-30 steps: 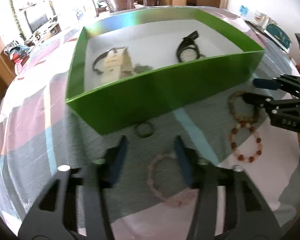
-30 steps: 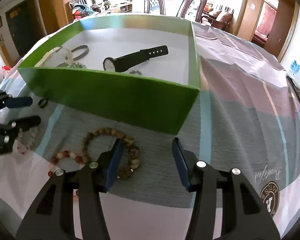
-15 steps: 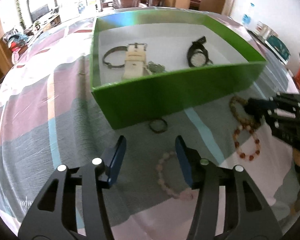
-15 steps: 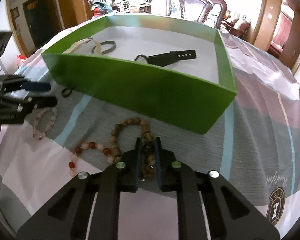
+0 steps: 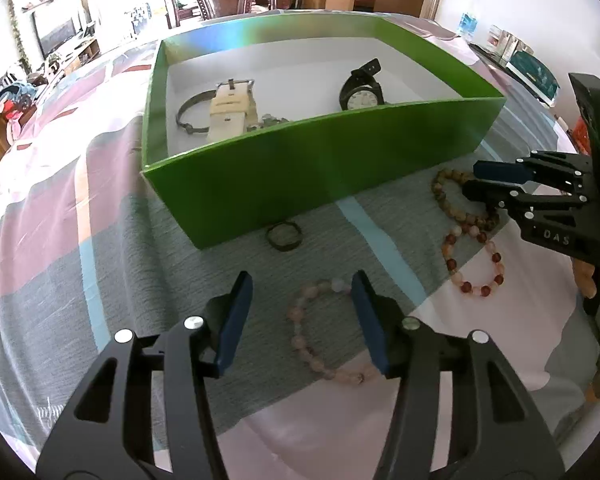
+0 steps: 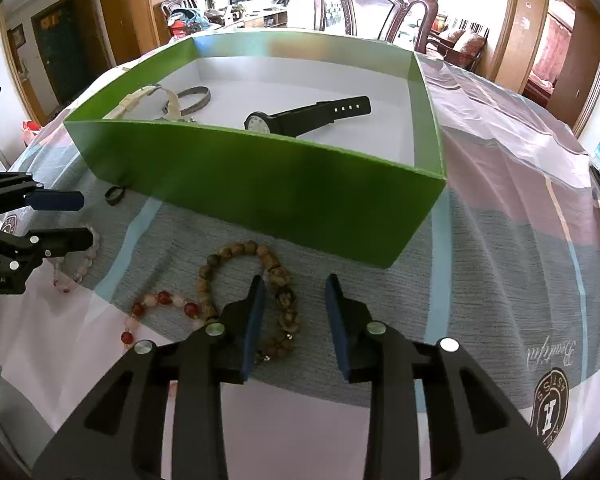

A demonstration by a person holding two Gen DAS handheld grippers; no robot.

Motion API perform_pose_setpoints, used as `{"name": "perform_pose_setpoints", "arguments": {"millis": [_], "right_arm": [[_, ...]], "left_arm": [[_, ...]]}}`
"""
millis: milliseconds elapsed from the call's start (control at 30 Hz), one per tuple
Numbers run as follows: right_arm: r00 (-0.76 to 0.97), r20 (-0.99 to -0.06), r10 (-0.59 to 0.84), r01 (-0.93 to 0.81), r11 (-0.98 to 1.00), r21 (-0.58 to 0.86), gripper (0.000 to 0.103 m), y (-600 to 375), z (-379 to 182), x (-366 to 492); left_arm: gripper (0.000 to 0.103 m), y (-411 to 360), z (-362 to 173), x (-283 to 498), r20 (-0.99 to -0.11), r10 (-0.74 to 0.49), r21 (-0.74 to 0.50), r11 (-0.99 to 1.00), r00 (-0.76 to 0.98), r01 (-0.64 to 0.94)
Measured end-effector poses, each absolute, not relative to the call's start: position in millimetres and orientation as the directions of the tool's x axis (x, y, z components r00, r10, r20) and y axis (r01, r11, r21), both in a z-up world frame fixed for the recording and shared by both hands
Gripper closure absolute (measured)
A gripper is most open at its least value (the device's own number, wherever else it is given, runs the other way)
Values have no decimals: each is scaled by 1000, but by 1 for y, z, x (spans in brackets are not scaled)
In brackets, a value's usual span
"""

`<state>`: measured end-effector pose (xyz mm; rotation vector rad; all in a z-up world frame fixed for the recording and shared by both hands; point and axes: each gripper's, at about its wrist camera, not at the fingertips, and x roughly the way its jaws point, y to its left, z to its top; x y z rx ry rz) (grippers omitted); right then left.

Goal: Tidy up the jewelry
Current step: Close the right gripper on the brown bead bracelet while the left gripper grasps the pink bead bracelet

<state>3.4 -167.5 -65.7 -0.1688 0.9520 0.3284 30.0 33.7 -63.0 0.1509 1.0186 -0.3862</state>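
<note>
While a striped cloth point(image 6: 500, 208) covers the table in a furnished room, the green box point(image 6: 260, 184) holds watches point(image 6: 300, 118), bead bracelets point(image 6: 276, 280) lie beside it, the left gripper point(image 5: 300, 312) gapes empty and the right gripper point(image 6: 294, 312) has just been opening, holding nothing

Green box point(image 5: 320, 152) front wall hides part of cream watch point(image 5: 230, 110); small silver piece point(image 5: 270, 120) beside it too small to identify.

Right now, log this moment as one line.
left gripper: open over pink bracelet | right gripper: just reopened, brown bracelet between jaws, unheld | box: two watches
</note>
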Motion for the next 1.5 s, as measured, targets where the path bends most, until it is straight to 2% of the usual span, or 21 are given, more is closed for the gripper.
{"name": "perform_pose_setpoints", "arguments": {"millis": [133, 500, 1033, 1233, 1300, 1333, 1367, 1433, 1500], "right_arm": [[536, -820, 200, -348, 938, 2, 67, -167, -66, 3], [553, -810, 194, -362, 932, -24, 67, -162, -67, 0], [594, -784, 183, -356, 933, -52, 59, -156, -69, -3], [592, -793, 145, -287, 957, -38, 58, -168, -69, 6], [591, -796, 130, -254, 967, -30, 60, -173, -69, 10], [591, -797, 124, -240, 970, -26, 68, -176, -69, 12], [589, -799, 125, -231, 973, -18, 80, -179, -68, 15], [587, -800, 121, -228, 973, -20, 88, -180, -68, 16], [591, -798, 116, -231, 972, -30, 89, -179, -68, 16]], "left_arm": [[52, 39, -63, 32, -854, -233, -57, 930, 465, 363], [52, 29, -69, 31, -855, -191, -3, 931, 483, 364], [30, 26, -72, 37, -840, -175, 3, 945, 514, 327], [30, 26, -73, 38, -839, -174, 3, 946, 515, 324], [32, 26, -73, 38, -839, -174, 2, 946, 515, 323], [36, 27, -73, 38, -838, -172, 2, 948, 517, 320], [42, 28, -73, 39, -837, -169, 3, 950, 521, 312], [51, 32, -71, 40, -835, -162, -1, 956, 526, 293], [60, 36, -71, 42, -833, -153, -4, 963, 531, 271]]}}
